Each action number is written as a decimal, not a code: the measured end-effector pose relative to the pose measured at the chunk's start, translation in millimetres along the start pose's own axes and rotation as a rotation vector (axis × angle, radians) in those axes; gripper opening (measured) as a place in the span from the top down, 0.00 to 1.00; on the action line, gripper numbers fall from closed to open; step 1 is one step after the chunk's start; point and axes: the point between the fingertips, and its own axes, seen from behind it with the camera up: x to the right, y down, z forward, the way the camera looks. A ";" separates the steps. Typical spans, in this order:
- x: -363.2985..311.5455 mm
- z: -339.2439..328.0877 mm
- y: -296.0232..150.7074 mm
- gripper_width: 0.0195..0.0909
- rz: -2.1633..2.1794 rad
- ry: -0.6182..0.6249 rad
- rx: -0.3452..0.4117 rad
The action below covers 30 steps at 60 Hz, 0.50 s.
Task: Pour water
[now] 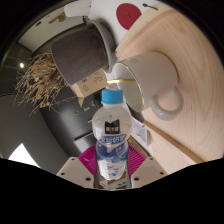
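A clear plastic water bottle with a white cap and a blue and white label stands upright between my fingers, held in the gripper. Both pink pads press on its lower body. The bottle hangs above a light wooden surface. A white mug with its handle toward me sits just beyond the bottle's cap, its opening facing away and upward.
A dark grey cylindrical pot stands beyond the mug, to its left. A bundle of dry straw-like twigs lies left of that. A white object with a red mark sits at the far end. A dark grey floor lies below left.
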 end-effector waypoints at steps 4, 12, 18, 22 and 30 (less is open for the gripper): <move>-5.9 -2.2 2.5 0.77 -0.063 0.011 -0.010; -36.5 -6.8 8.2 0.77 -0.339 0.029 -0.038; -80.4 -15.9 -4.0 0.77 -0.633 0.026 -0.007; -111.5 -28.6 -22.5 0.77 -0.826 0.009 0.037; -159.4 -49.3 -77.0 0.76 -1.213 0.080 0.157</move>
